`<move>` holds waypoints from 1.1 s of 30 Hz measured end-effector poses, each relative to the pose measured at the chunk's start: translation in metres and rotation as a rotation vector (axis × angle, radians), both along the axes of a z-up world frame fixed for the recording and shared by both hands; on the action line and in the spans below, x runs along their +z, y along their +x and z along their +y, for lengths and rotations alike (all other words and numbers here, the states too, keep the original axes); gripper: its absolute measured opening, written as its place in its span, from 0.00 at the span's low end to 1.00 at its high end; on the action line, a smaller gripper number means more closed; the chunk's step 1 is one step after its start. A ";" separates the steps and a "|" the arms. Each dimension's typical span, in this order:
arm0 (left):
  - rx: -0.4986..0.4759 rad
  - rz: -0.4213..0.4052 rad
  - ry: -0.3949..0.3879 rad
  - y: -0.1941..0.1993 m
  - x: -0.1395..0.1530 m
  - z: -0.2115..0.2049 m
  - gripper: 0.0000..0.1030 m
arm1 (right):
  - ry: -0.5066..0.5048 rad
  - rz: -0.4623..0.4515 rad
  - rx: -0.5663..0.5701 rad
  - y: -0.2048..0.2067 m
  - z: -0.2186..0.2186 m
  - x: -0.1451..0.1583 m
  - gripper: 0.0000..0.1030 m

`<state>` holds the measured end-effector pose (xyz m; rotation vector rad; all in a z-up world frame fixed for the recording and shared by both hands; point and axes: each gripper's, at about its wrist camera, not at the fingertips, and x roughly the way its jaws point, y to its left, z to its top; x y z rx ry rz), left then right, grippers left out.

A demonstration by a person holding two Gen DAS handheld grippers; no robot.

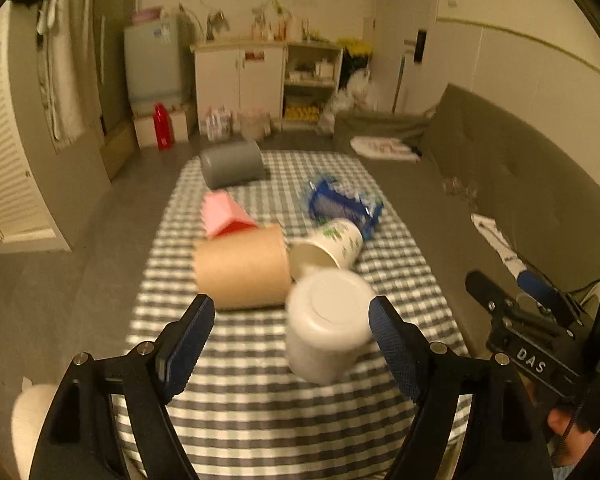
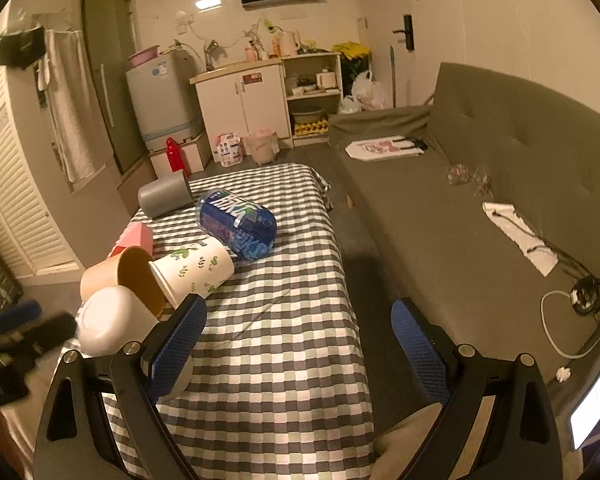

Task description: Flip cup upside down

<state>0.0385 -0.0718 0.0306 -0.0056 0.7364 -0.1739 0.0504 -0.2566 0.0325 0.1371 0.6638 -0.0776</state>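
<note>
A plain white cup stands upside down on the checked tablecloth, base up and blurred. It sits between the fingers of my left gripper, which is open, and nearer the right finger. The white cup also shows in the right wrist view at the left. My right gripper is open and empty over the table's right side. A brown paper cup, a leaf-printed white cup and a grey cup lie on their sides.
A pink cup and a blue plastic packet lie further back on the table. A grey sofa runs along the right with cables and papers on it. Cabinets and a small fridge stand at the far wall.
</note>
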 end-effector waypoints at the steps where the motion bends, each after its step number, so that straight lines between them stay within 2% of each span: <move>1: 0.007 -0.020 0.002 -0.003 0.002 0.004 0.80 | -0.008 -0.009 0.006 -0.002 0.002 0.002 0.91; 5: 0.039 -0.071 -0.010 -0.012 -0.001 0.022 0.80 | -0.052 -0.040 0.049 -0.014 0.018 0.010 0.91; 10: 0.070 -0.109 0.014 -0.020 -0.019 0.037 0.80 | -0.093 -0.069 0.107 -0.027 0.039 0.015 0.91; 11: 0.078 -0.112 0.019 -0.021 -0.023 0.039 0.81 | -0.103 -0.076 0.124 -0.030 0.045 0.015 0.91; 13: 0.093 -0.116 0.027 -0.022 -0.030 0.044 0.92 | -0.111 -0.076 0.146 -0.031 0.052 0.013 0.91; 22: 0.103 -0.128 0.021 -0.027 -0.036 0.051 0.92 | -0.147 -0.052 0.205 -0.027 0.073 0.002 0.95; 29: 0.109 -0.119 0.007 -0.028 -0.037 0.053 0.93 | -0.153 -0.040 0.203 -0.026 0.074 -0.001 1.00; 33: 0.118 -0.123 -0.005 -0.029 -0.036 0.054 1.00 | -0.154 -0.037 0.198 -0.026 0.073 -0.001 1.00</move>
